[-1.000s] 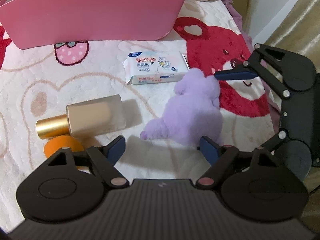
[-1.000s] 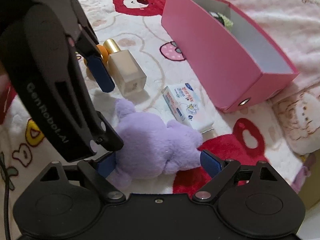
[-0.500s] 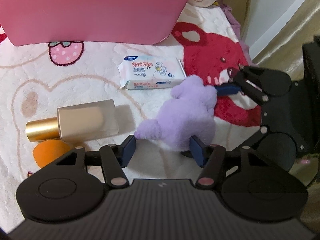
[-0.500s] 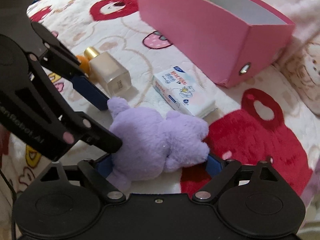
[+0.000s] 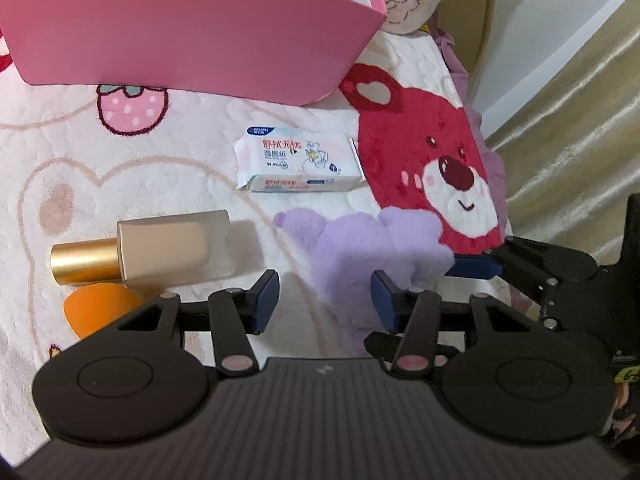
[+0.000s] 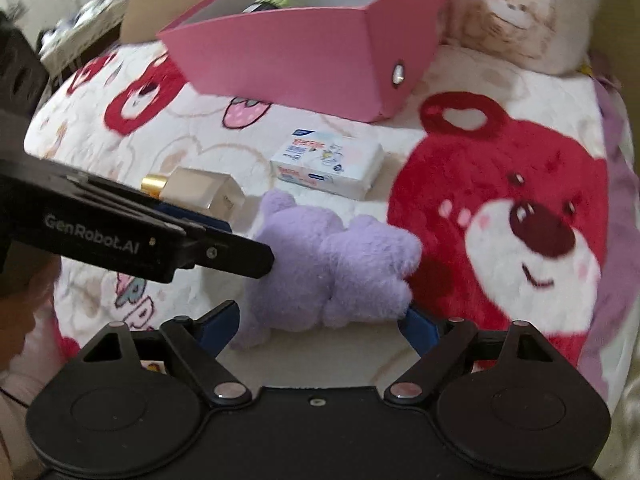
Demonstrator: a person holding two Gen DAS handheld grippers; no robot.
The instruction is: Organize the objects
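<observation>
A purple plush toy [image 5: 360,256] [image 6: 332,272] lies on the bear-print blanket. My left gripper [image 5: 324,300] is closing around its near end. Its right pad touches the fur; the left pad stands clear of it. My right gripper [image 6: 320,322] straddles the plush from the other side, jaws wide and closing slightly, pads at the fur's edges without squeezing it. Each gripper shows in the other's view: right gripper [image 5: 472,266], left gripper [image 6: 224,252]. Beside the plush lie a wipes pack [image 5: 298,164] [image 6: 328,166], a foundation bottle [image 5: 160,246] [image 6: 200,192] and an orange sponge [image 5: 100,306].
A pink box [image 5: 192,32] [image 6: 304,60] stands open at the back with items inside. A cream stuffed bear [image 6: 508,12] sits behind it. The blanket's right edge [image 5: 494,160] drops off beside a curtain.
The left jaws have narrowed around the plush's near end. The right gripper has rolled and shifted, with its finger now lower on the plush's side. The plush has turned slightly.
</observation>
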